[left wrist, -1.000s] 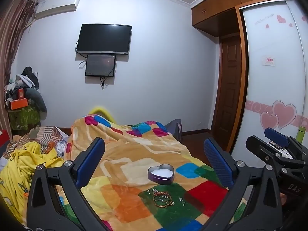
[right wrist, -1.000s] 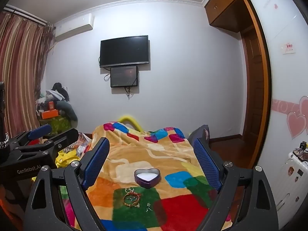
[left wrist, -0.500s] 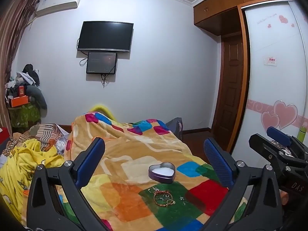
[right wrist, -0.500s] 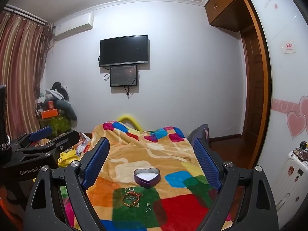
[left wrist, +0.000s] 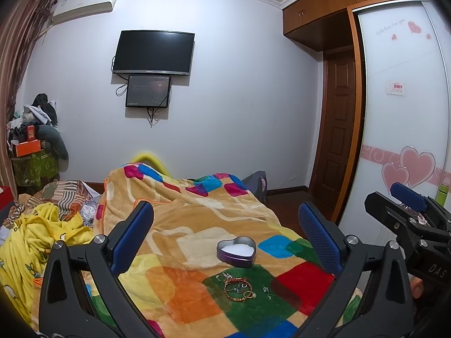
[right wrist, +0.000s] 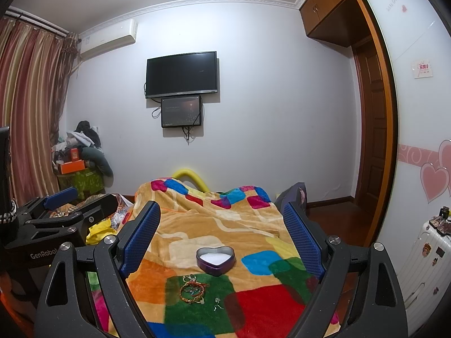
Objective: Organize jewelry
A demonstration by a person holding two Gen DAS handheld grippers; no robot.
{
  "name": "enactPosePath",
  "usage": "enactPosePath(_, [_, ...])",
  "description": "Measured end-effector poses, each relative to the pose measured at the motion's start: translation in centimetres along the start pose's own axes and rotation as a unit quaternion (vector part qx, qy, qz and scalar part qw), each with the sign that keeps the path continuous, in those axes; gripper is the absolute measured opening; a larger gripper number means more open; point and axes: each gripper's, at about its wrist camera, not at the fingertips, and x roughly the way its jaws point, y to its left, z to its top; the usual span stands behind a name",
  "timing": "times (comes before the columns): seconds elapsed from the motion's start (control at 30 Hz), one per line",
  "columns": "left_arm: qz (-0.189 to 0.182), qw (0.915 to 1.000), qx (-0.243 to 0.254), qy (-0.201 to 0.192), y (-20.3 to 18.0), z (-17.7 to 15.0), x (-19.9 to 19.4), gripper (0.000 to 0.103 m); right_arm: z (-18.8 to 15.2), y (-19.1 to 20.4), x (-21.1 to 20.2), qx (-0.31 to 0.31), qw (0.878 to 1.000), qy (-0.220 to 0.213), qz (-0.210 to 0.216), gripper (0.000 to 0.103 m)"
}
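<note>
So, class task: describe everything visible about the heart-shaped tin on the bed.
The heart-shaped tin is small, with purple metallic-looking walls and a white inside. It has no lid on and looks empty. It sits upright on the patchwork blanket, just beyond the bracelets, apart from them. Neither gripper touches it.

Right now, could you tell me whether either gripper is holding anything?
Nothing is held: left gripper and right gripper are open above the blanket.
</note>
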Motion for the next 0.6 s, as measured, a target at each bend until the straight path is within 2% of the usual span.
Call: enactPosePath(0.6, [-0.001,1.0000,0.005,-0.001,-0.62,0.05,-0.13,0.103,-0.15,0.08,0.10,0.001,1.000,-0.001,0.000,0.087])
